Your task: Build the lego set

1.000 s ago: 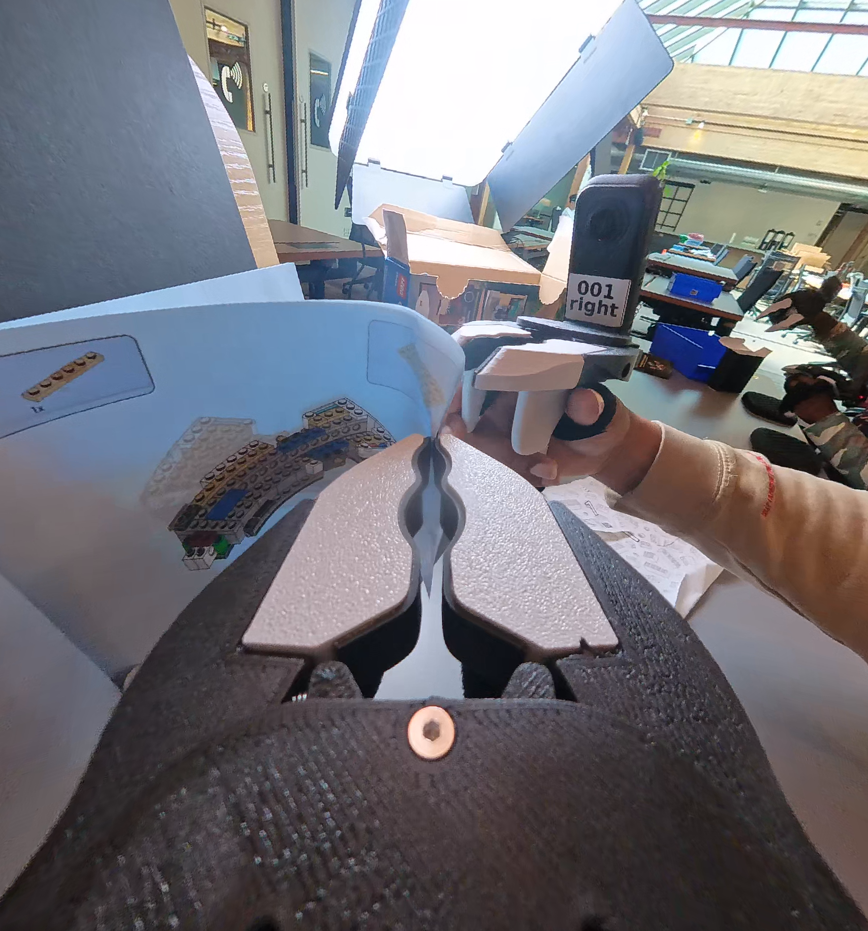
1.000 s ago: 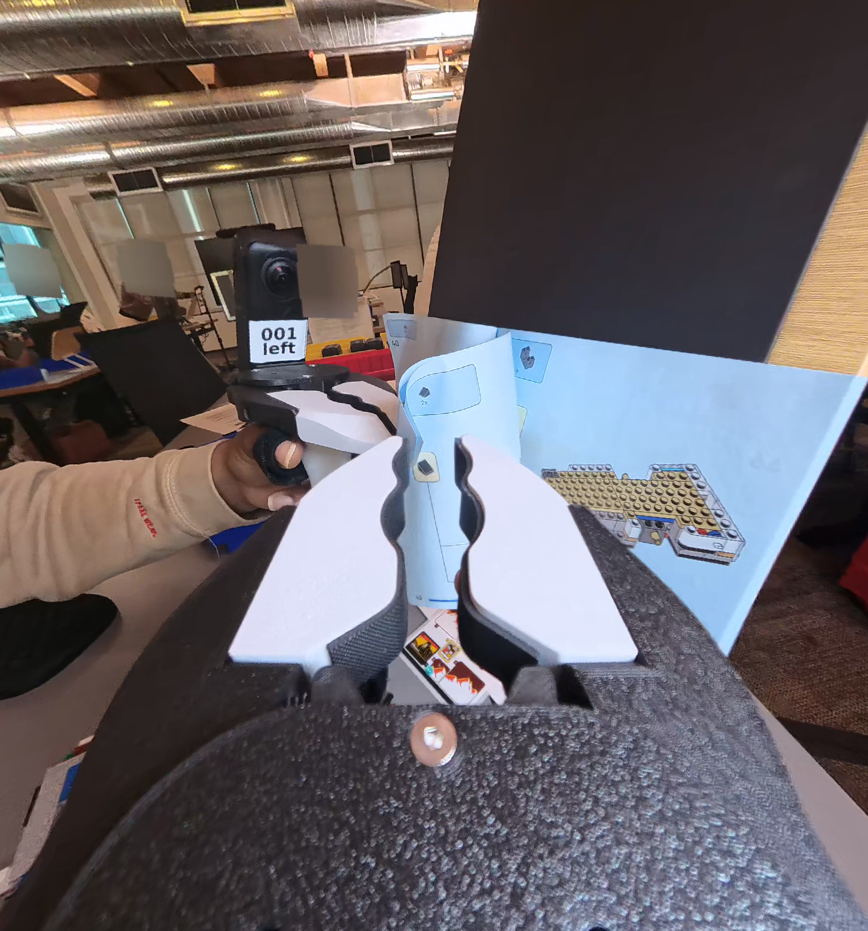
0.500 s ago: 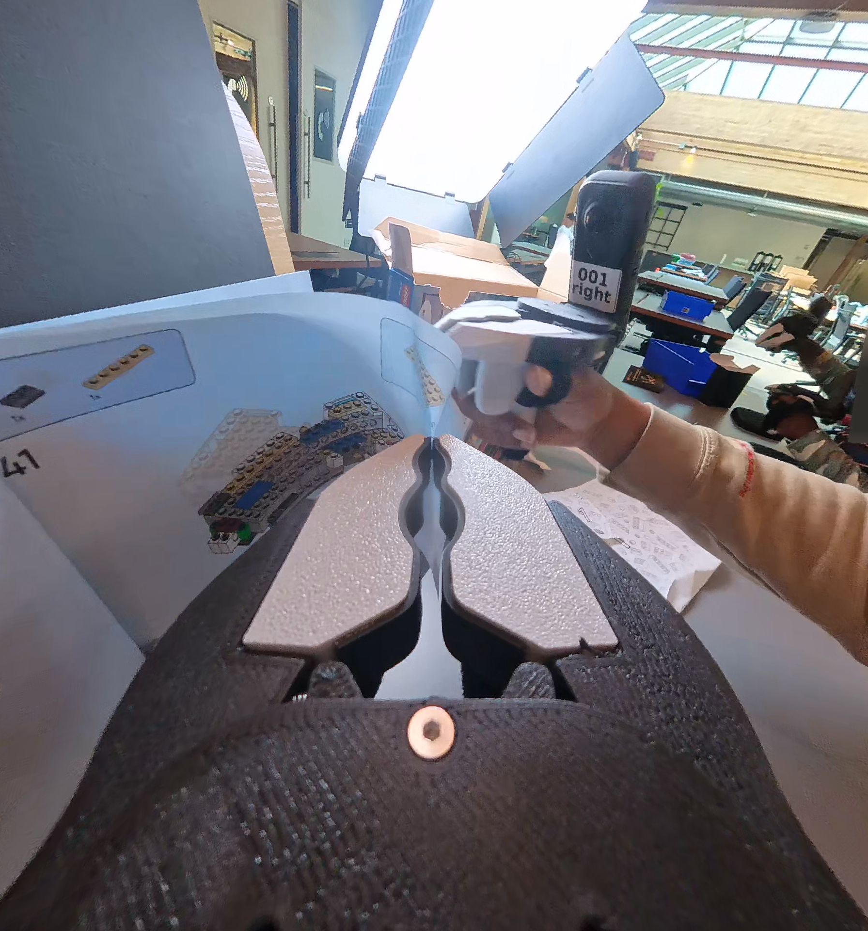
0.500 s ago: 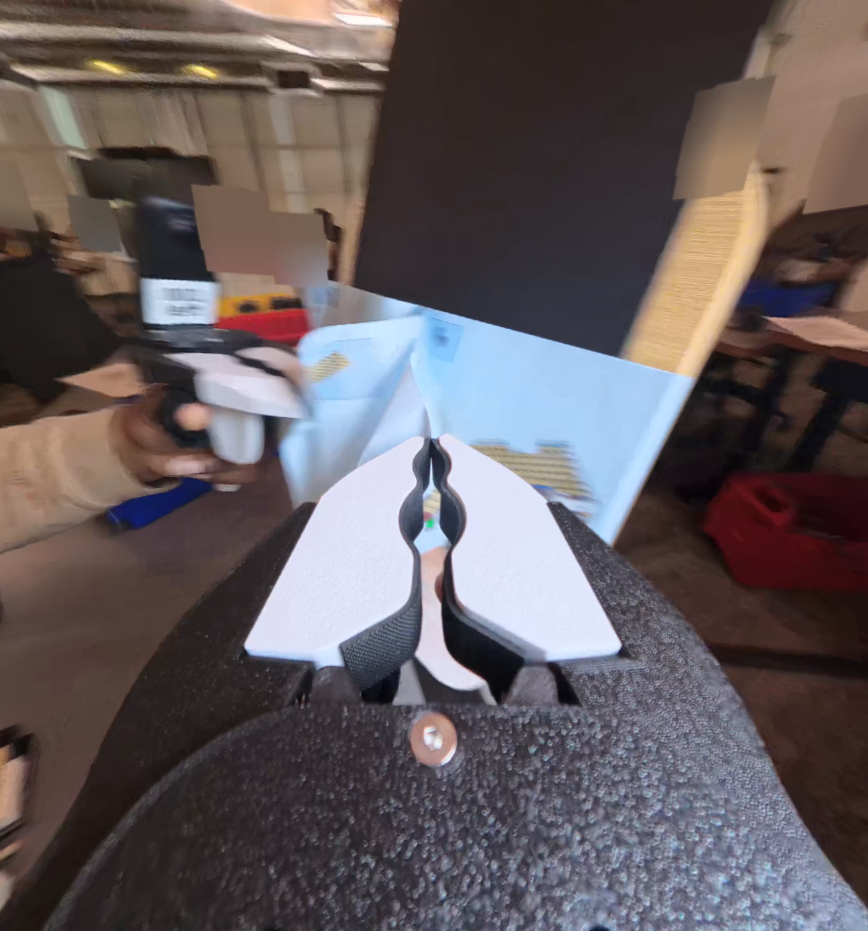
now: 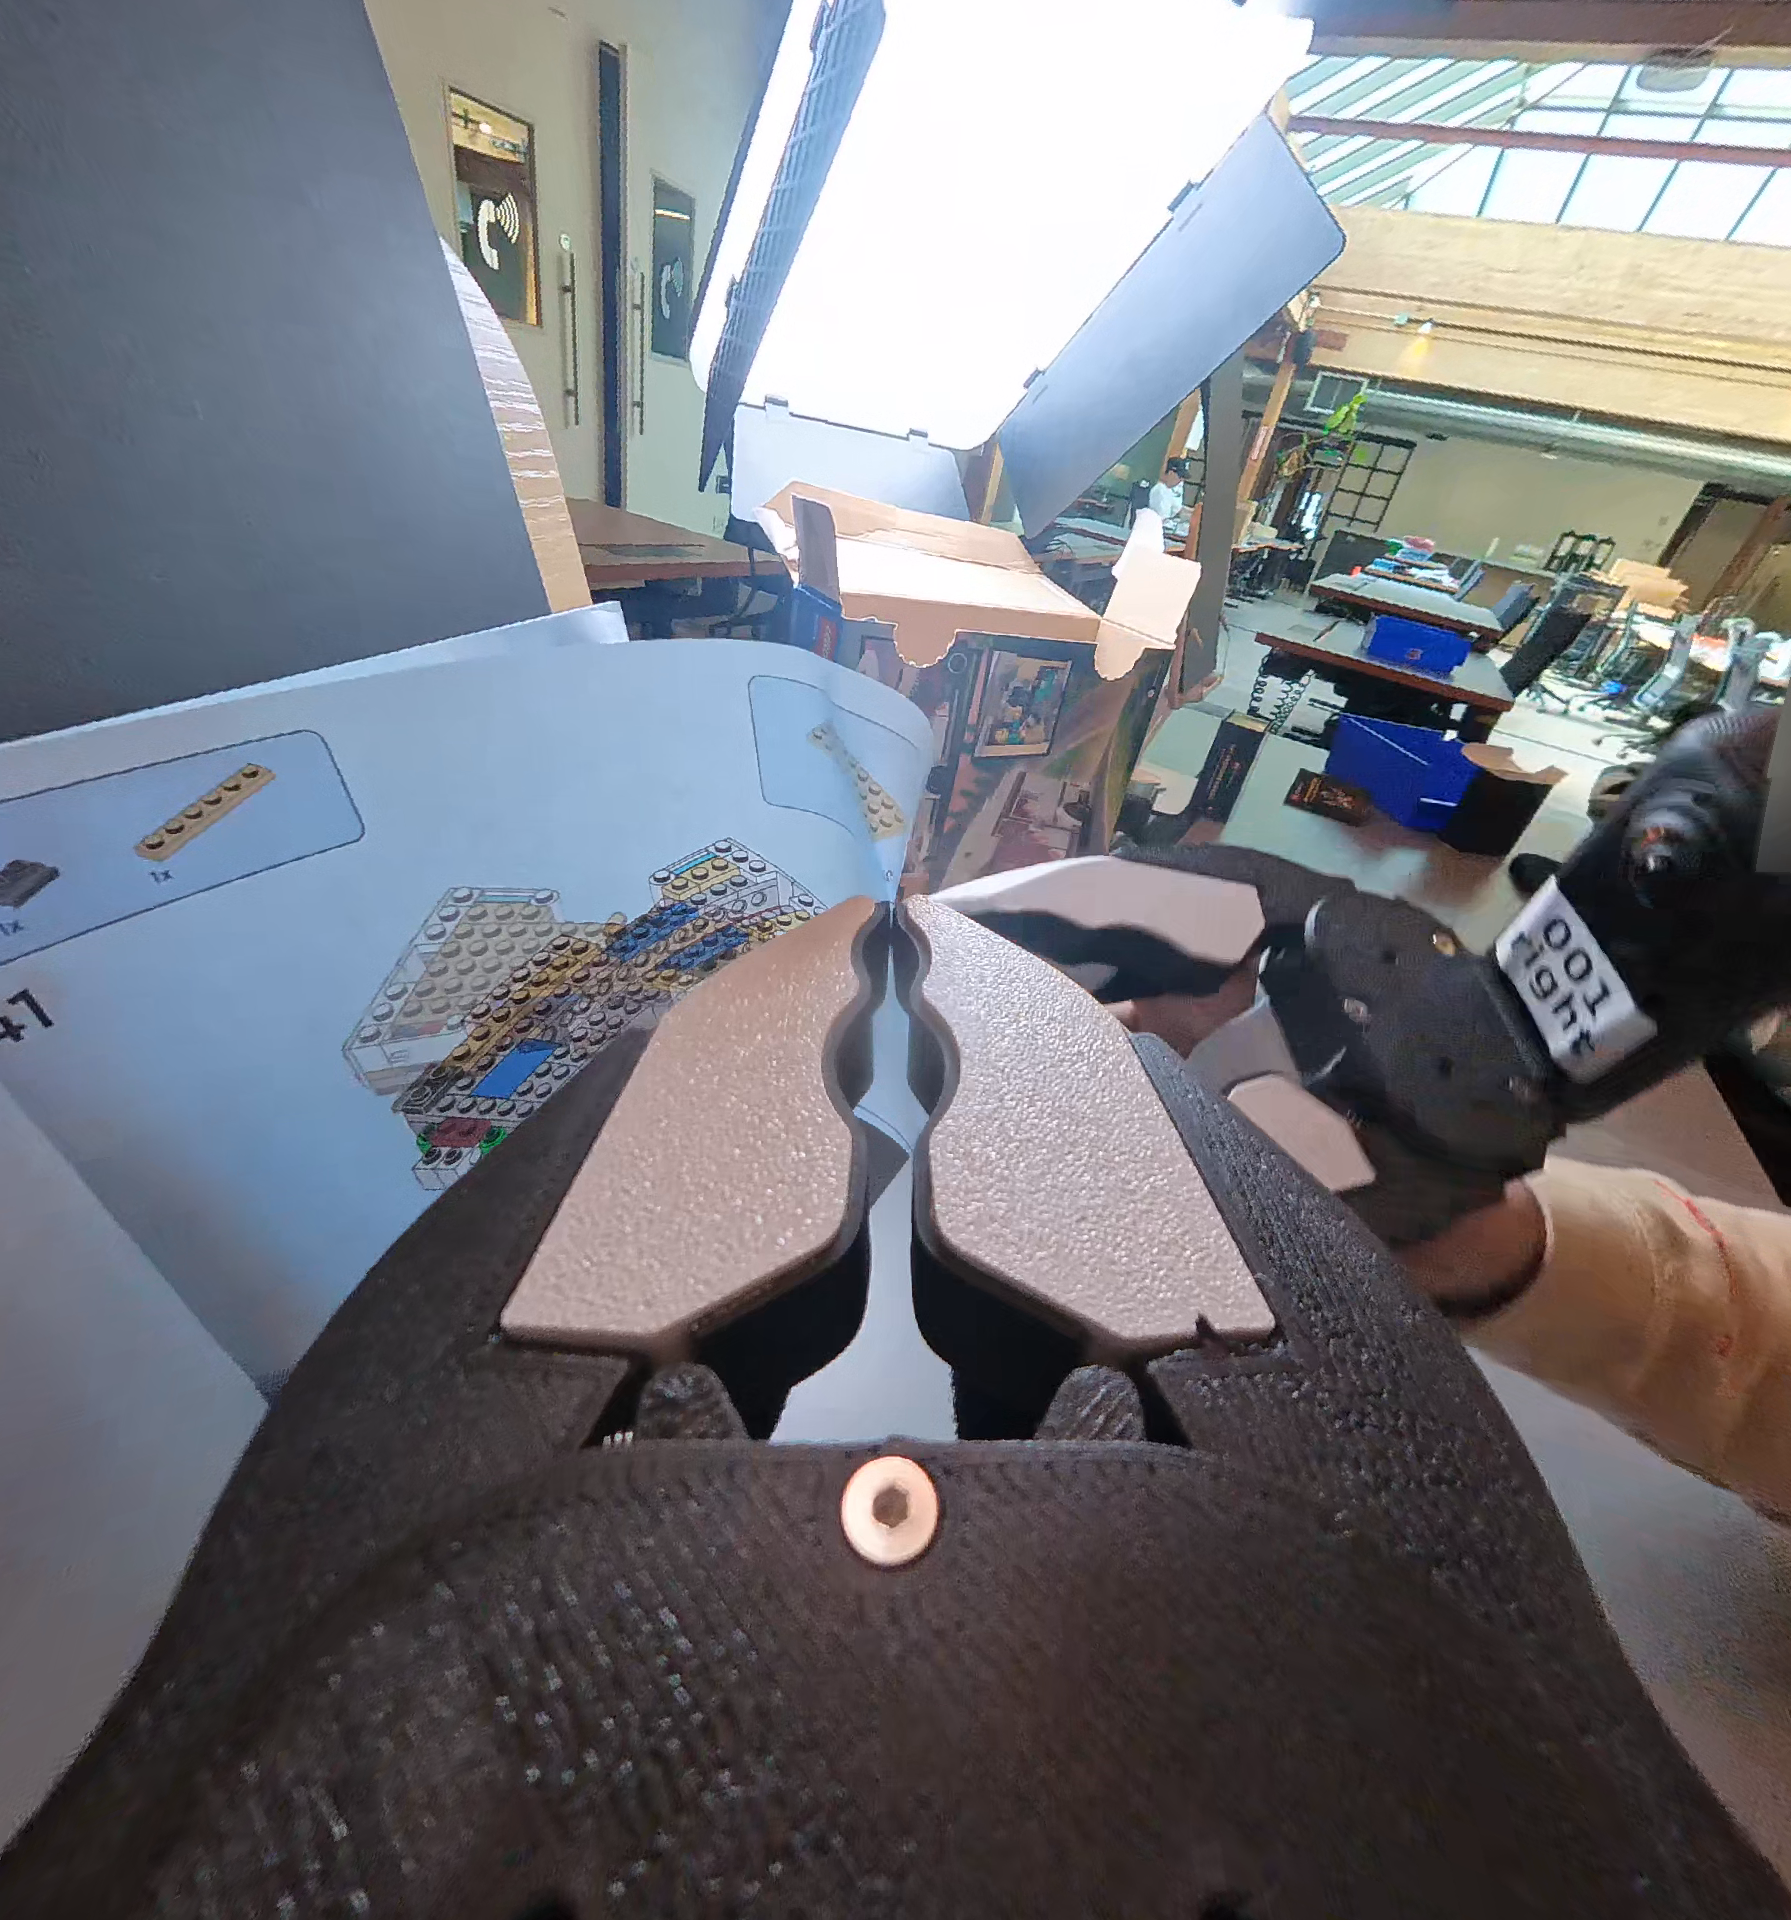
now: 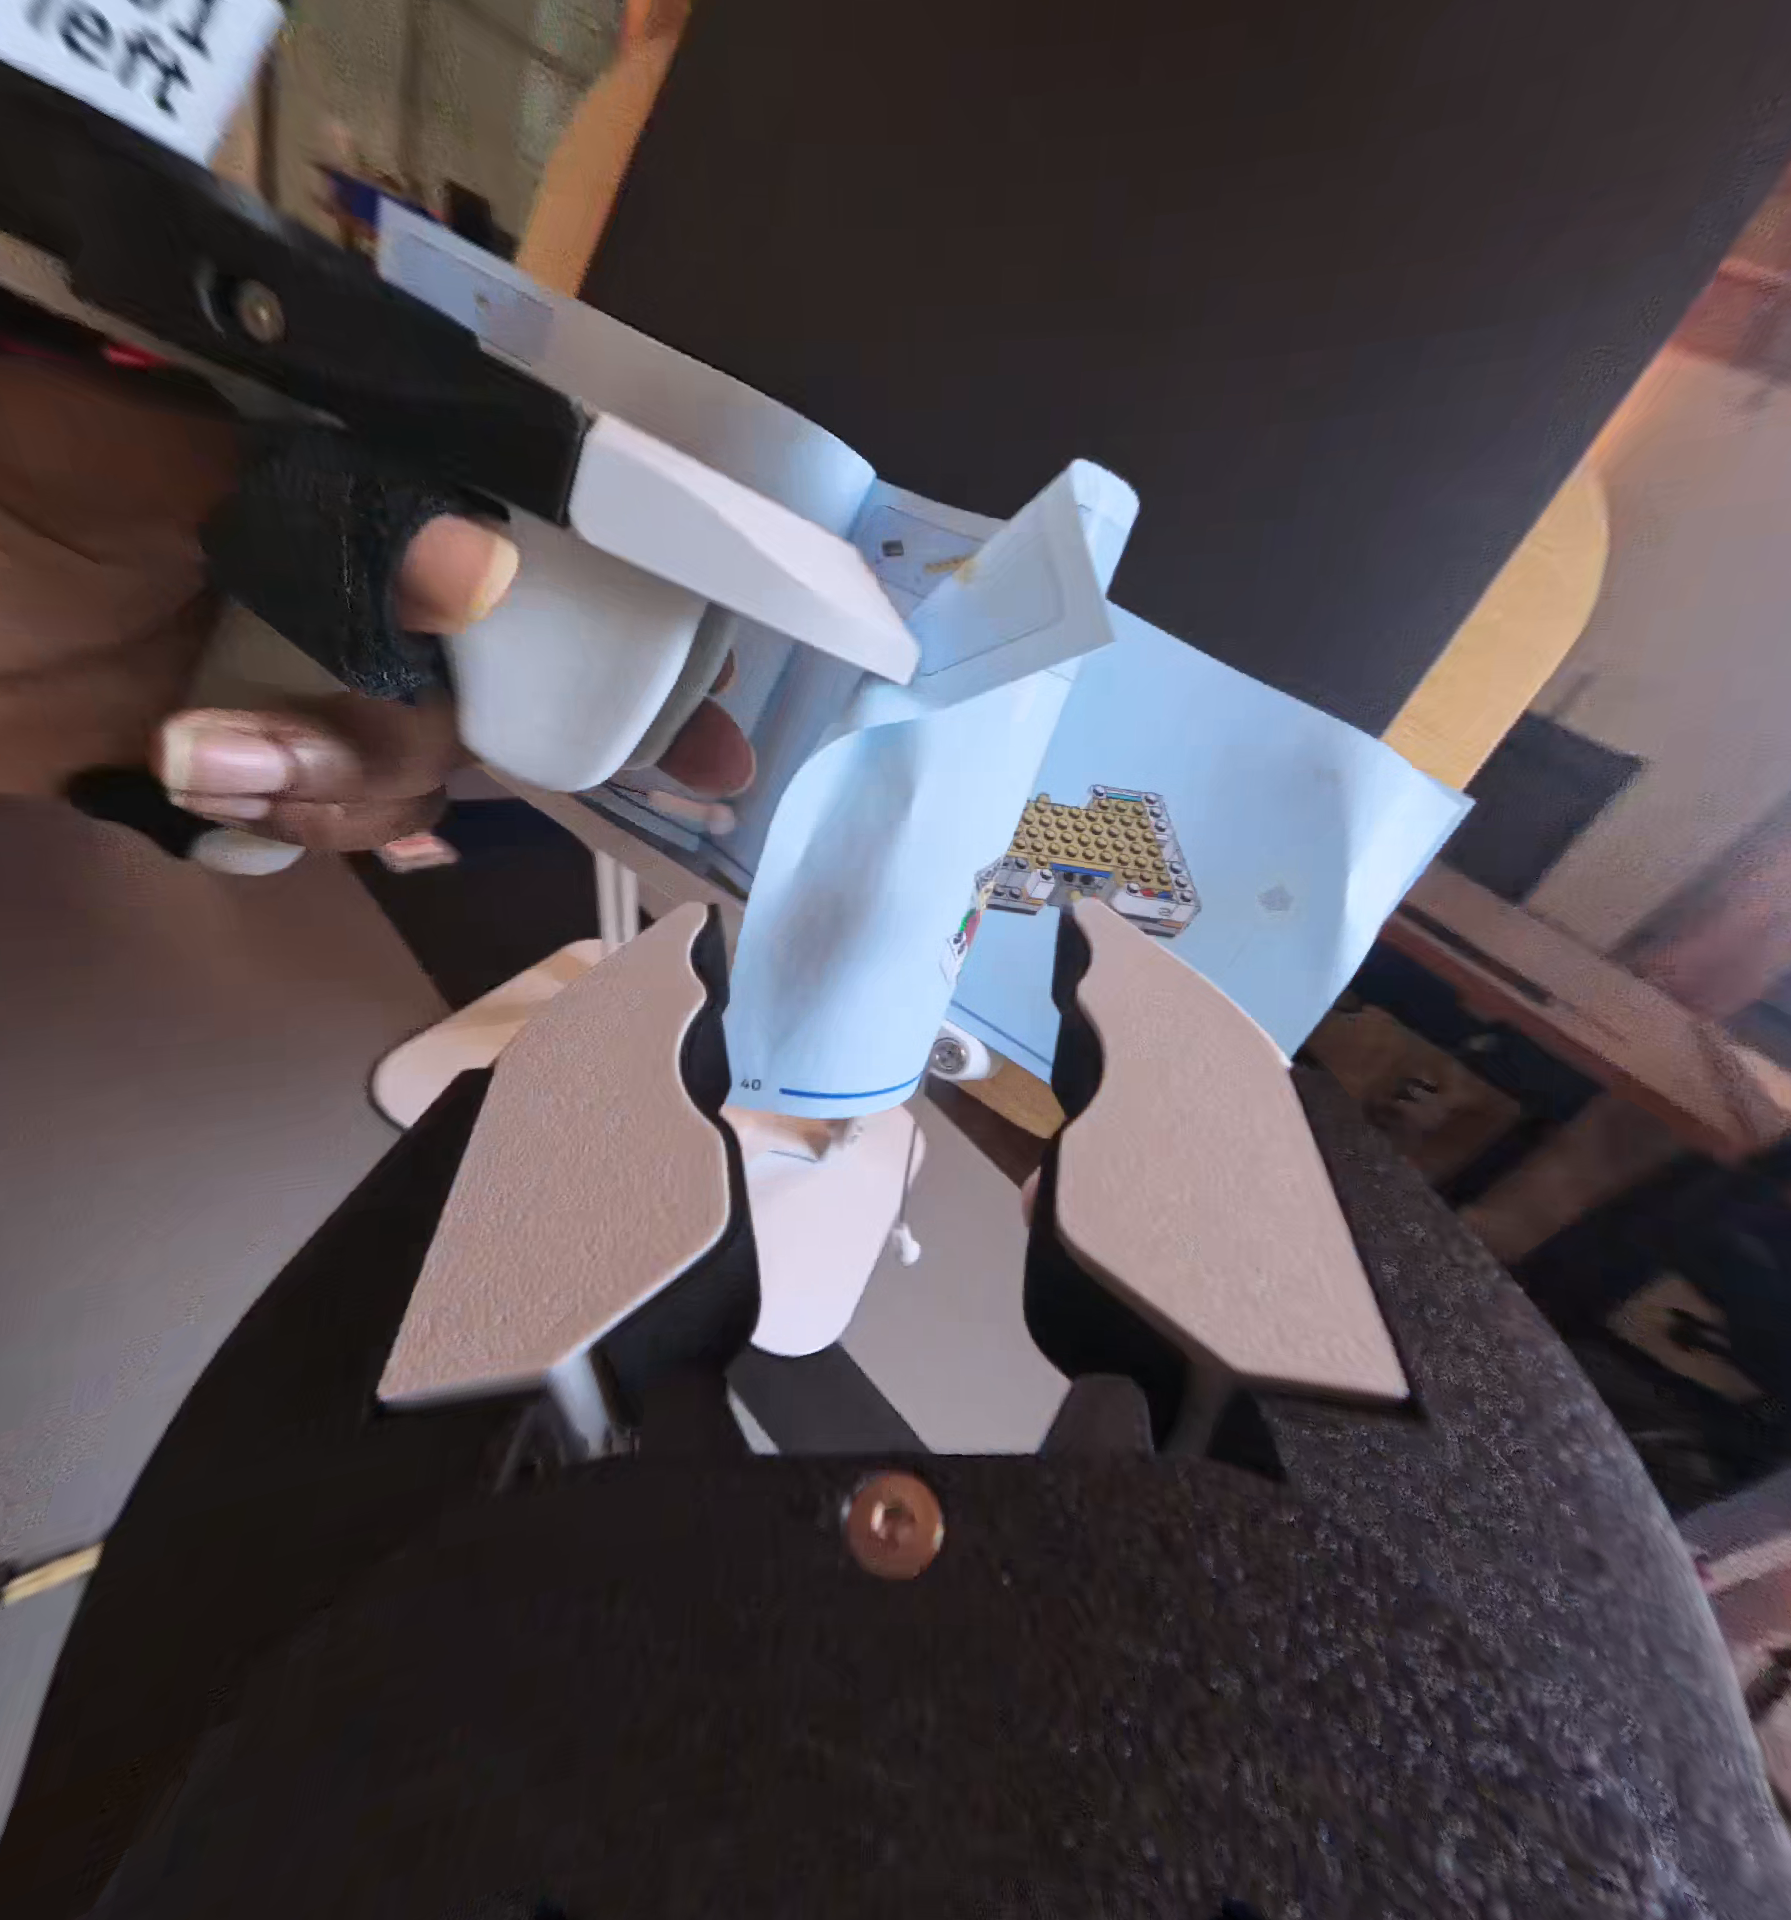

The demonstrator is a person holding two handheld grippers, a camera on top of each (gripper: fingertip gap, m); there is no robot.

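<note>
My left gripper (image 5: 893, 914) pinches a curled pale-blue page (image 6: 849, 935) of the building-brick instruction booklet (image 5: 371, 894), centre frame; my right gripper (image 6: 883, 920) gapes released around it, page half turned.

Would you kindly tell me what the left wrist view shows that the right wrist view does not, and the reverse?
Only the left wrist view shows the cardboard box and blue bin. Only the right wrist view shows the right gripper with fingers spread wide around a curled page, pressing nothing. Both show the light blue booklet and the left gripper shut on a page edge.
</note>
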